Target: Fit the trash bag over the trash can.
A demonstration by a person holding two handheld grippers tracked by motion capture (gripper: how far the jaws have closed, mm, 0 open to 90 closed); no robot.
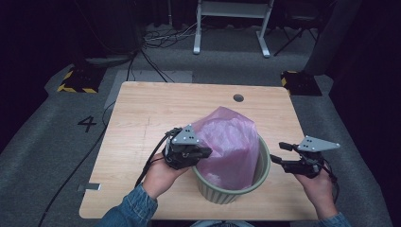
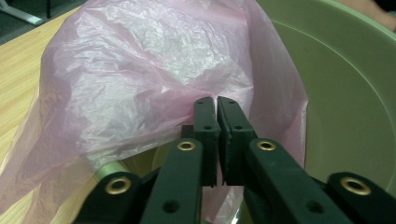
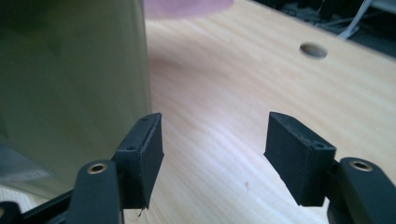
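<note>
My left claw [image 2: 215, 103] is pinched on a fold of the pink bag [image 1: 230, 144] half inside the green bin [image 1: 262, 172], right claw [image 1: 278, 153] wide open and empty beside it; a hard tug could tear the film.

My thin crinkly plastic bag [image 1: 230, 139] is see-through pink. The round ribbed plastic bin [image 1: 263, 171] it sits in is pale green. My wooden table [image 1: 151, 113] is light tan with fine wavy grain lines. My left gripper [image 1: 204, 152] and right gripper [image 1: 278, 153] are black with grey plates. My denim sleeve [image 1: 135, 205] is blue.
</note>
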